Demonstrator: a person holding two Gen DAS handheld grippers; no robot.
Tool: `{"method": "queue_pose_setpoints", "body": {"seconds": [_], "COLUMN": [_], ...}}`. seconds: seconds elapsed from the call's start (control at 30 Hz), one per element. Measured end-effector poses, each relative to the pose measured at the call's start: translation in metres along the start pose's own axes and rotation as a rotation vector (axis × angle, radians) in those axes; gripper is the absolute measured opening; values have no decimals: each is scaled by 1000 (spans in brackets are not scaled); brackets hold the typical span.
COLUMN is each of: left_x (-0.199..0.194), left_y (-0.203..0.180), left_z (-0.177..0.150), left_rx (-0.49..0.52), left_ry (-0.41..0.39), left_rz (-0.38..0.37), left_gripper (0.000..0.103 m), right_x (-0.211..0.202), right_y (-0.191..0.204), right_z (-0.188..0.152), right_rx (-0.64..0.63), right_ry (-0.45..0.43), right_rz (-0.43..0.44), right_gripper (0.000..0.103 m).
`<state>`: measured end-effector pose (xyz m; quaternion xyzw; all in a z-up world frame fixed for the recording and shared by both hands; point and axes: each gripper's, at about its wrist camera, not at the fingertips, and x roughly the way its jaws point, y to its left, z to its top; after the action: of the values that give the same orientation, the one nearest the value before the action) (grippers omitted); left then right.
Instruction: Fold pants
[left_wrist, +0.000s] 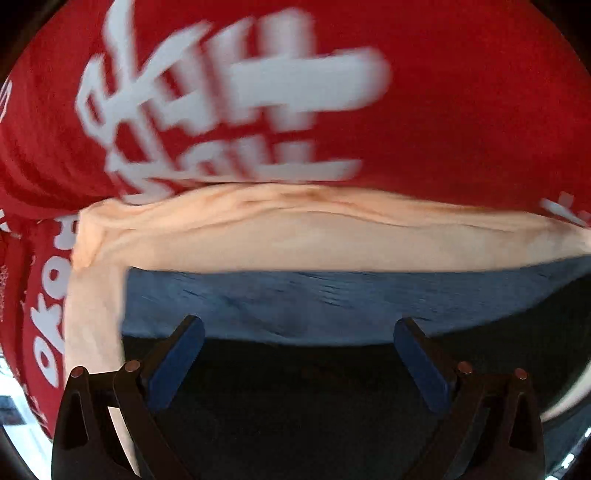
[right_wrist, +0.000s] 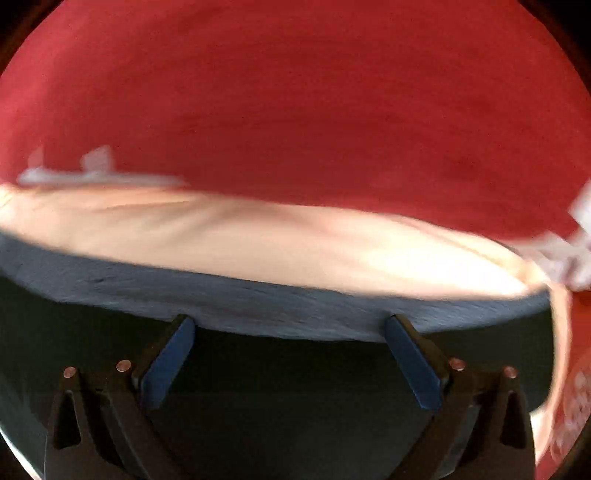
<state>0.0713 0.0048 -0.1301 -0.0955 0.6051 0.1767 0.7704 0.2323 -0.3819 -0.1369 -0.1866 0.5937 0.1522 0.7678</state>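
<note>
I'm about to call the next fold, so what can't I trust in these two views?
- Pants: only a blue strip shows in each wrist view; legs and waistband fall outside the frames.
- White print on the red cloth: motion-blurred in the left wrist view, unreadable.
- Peach fabric: smeared in the right wrist view; its edges are unclear.
- Left gripper and right gripper: open, but contact with the pants is unclear.

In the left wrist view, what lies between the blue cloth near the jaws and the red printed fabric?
A strip of peach fabric lies between the blue cloth and the red printed fabric. The right wrist view shows the same order.
</note>
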Motion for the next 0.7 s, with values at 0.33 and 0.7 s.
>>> {"method": "queue_pose_setpoints", "body": {"seconds": [0.33,0.7], "left_x": [18,-60], "left_y": [-114,-91], "left_z": [-70,-166], "left_rx": [111,-49], "left_ry": [98,121], "left_rz": [13,103], "left_gripper": [103,103], "right_x": [-22,-58], "right_y": [96,-68], "right_z": [-60,-76], "right_rx": [-322,2], "right_ry": [-10,-39], "right_rz": [235,7], "right_gripper": [103,103]}}
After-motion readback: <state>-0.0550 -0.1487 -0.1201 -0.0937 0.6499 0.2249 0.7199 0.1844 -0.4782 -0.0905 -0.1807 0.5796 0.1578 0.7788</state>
